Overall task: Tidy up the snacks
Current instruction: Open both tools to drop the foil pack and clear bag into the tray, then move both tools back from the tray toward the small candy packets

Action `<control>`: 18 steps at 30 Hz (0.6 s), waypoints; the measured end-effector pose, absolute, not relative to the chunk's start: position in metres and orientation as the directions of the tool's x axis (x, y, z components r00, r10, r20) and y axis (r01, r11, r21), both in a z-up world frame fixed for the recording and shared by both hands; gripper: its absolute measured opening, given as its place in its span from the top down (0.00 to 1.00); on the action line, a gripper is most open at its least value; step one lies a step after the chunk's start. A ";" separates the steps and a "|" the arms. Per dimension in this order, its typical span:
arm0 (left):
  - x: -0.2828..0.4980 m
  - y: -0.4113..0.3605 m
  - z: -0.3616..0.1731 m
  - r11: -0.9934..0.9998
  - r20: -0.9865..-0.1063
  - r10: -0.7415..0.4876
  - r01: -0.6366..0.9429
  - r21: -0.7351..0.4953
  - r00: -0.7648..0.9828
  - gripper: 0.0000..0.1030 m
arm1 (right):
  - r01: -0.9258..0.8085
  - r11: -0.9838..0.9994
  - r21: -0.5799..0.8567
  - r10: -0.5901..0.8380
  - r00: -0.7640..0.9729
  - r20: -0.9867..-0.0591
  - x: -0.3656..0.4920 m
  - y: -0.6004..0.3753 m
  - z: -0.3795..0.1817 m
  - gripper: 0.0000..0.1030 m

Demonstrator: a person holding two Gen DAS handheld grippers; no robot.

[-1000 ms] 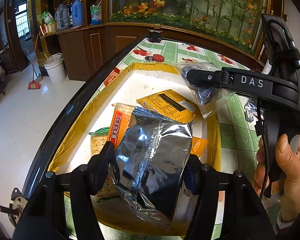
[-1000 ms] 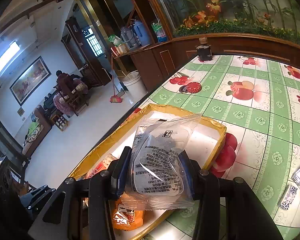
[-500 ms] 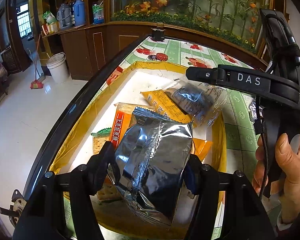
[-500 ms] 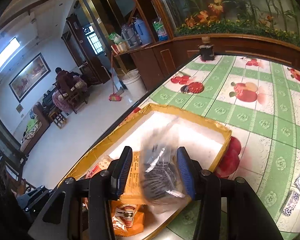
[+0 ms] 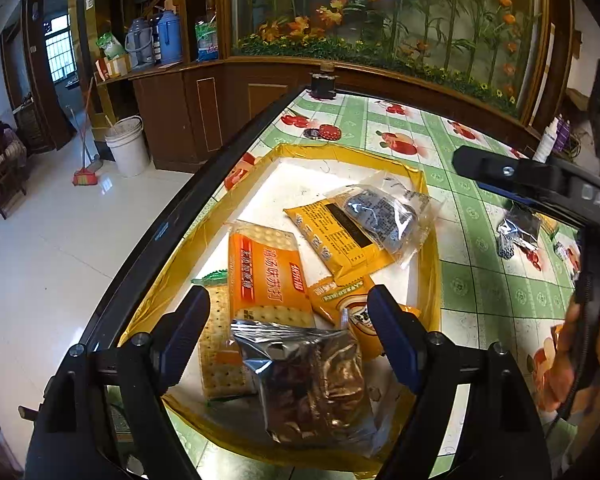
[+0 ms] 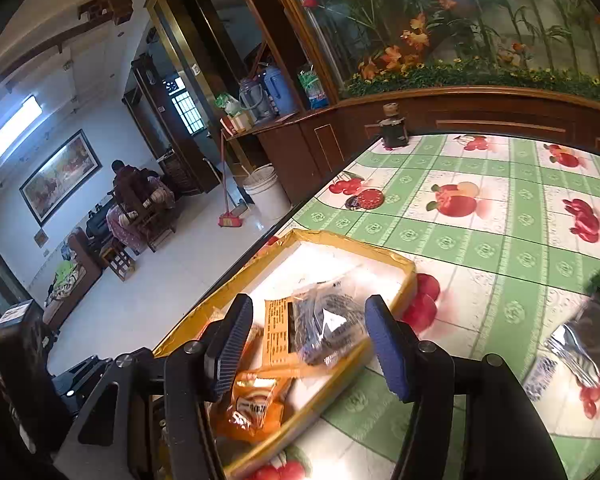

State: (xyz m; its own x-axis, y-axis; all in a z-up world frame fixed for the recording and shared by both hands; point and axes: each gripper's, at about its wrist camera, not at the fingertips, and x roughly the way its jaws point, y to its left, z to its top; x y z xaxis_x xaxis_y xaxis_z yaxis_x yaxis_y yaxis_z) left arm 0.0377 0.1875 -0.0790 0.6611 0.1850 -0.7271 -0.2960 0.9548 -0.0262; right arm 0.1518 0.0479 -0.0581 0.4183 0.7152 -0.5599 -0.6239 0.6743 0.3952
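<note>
A yellow-rimmed tray [image 5: 342,151] with a white bottom holds several snack packs. A silver foil pack [image 5: 316,384] lies at its near end, below my open left gripper [image 5: 288,336]. A clear bag with dark contents [image 5: 384,216] lies on a yellow pack [image 5: 332,236] at the far right of the tray. An orange cracker pack [image 5: 264,276] lies in the middle. My right gripper [image 6: 308,348] is open and empty above the tray [image 6: 380,252], with the clear bag [image 6: 324,328] below it.
The table has a green fruit-print cloth [image 6: 480,208]. Loose snack packs [image 6: 584,340] lie on it to the right of the tray. A dark bottle [image 5: 323,82] stands at the far table edge. The table's black edge [image 5: 180,216] runs along the tray's left side.
Both grippers opened. The silver foil pack dropped from the left gripper into the near end of the tray. The clear bag dropped from the right gripper onto the yellow pack.
</note>
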 end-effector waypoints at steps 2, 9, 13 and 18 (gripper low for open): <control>0.037 0.182 -0.077 0.957 -0.724 0.191 -0.291 -0.014 0.663 0.21 | -0.619 0.677 0.399 0.716 0.428 -0.552 0.145 0.036 -0.055 0.39; 0.033 0.161 -0.063 0.966 -0.698 0.190 -0.260 0.005 0.690 0.21 | -0.587 0.700 0.408 0.704 0.471 -0.531 0.119 -0.015 -0.049 0.30; 0.035 0.146 -0.058 0.971 -0.694 0.179 -0.237 0.012 0.697 0.21 | -0.550 0.726 0.413 0.682 0.497 -0.537 0.111 -0.047 -0.052 0.29; 0.036 0.123 -0.055 0.980 -0.689 0.158 -0.195 0.024 0.707 0.21 | -0.490 0.765 0.417 0.642 0.533 -0.551 0.101 -0.091 -0.061 0.20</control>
